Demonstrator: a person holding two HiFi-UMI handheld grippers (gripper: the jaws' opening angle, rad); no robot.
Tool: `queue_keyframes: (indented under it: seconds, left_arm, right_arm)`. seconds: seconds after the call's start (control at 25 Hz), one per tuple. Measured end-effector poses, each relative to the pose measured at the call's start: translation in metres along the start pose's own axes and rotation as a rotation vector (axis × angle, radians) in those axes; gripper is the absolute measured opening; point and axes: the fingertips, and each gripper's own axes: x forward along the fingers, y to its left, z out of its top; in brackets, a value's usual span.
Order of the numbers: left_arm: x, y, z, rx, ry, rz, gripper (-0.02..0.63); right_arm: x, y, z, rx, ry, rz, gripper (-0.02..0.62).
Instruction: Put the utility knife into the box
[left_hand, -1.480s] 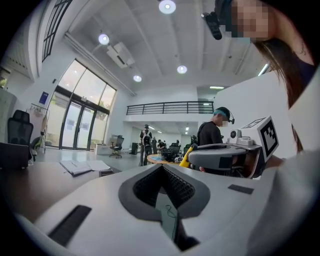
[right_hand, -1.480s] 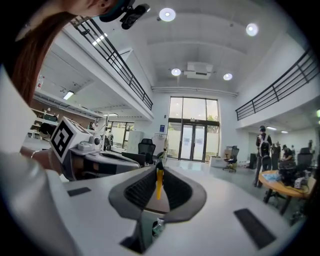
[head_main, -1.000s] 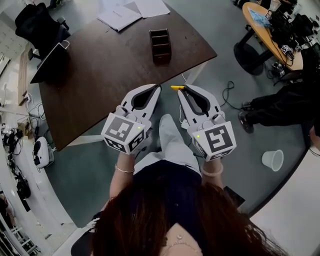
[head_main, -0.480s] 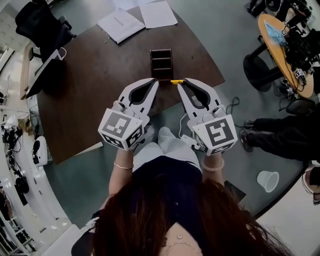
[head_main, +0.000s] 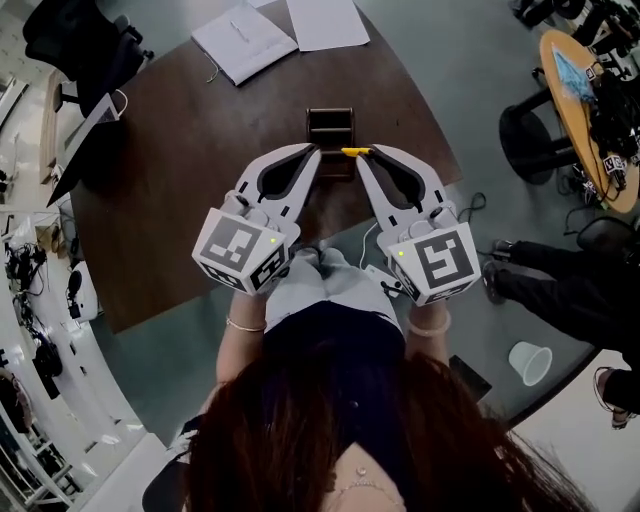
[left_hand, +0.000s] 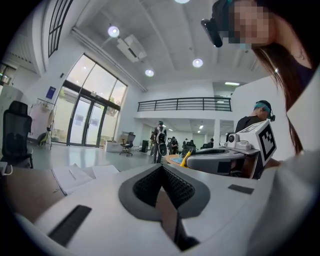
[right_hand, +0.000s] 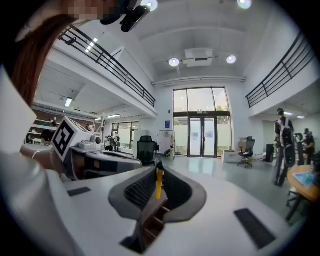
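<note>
- Head view: the right hand-held gripper (head_main: 371, 155) sat just to the 3 o'clock side of frame centre, with its jaws narrowed onto the utility knife (head_main: 353, 151).
- The knife's yellow body stuck out of the jaw tips toward 9 o'clock, its long axis running along the 9-to-3 line, roughly crosswise to the jaws.
- The knife was over the near right edge of the box (head_main: 329, 128), a dark brown box with compartments standing on the brown table (head_main: 200, 170). This view did not show whether knife and box touched.
- The left hand-held gripper (head_main: 309, 155) was at 9 o'clock of the box's near end, tips drawn together, apart from the knife.
- Papers (head_main: 245, 42) lay at 11 o'clock on the table's far edge, and a paper cup (head_main: 528, 362) stood on the floor at 4 o'clock.
- Left gripper view: the left hand-held gripper (left_hand: 161, 169) had its ribbed pads (left_hand: 176, 186) meeting at the tip with nothing between them.
- At 2 o'clock of those tips the right hand-held gripper (left_hand: 192, 159) showed side-on, with the yellow knife (left_hand: 186, 159) slanting up from its front.
- Right gripper view: the right hand-held gripper (right_hand: 159, 180) was clamped on the knife (right_hand: 159, 184), which appeared as a narrow yellow strip standing upright between the pads, dark at its top end.
- The box (right_hand: 152, 222) showed through the gap at 6 o'clock, below the knife, its dividers visible.
- The left hand-held gripper (right_hand: 132, 161) lay at 9 o'clock.
</note>
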Motion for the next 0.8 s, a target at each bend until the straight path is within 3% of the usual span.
queue_keyframes:
  seconds: [0.28, 0.8]
  left_arm:
    - [0.024, 0.014, -0.008, -0.032, 0.033, -0.041, 0.0]
    - [0.046, 0.036, -0.078, -0.136, 0.157, -0.079, 0.0]
  right_arm:
    - [0.021, -0.02, -0.014, 0.044, 0.053, -0.026, 0.052]
    - [0.064, -0.028, -0.117, 0.228, 0.244, -0.033, 0.052]
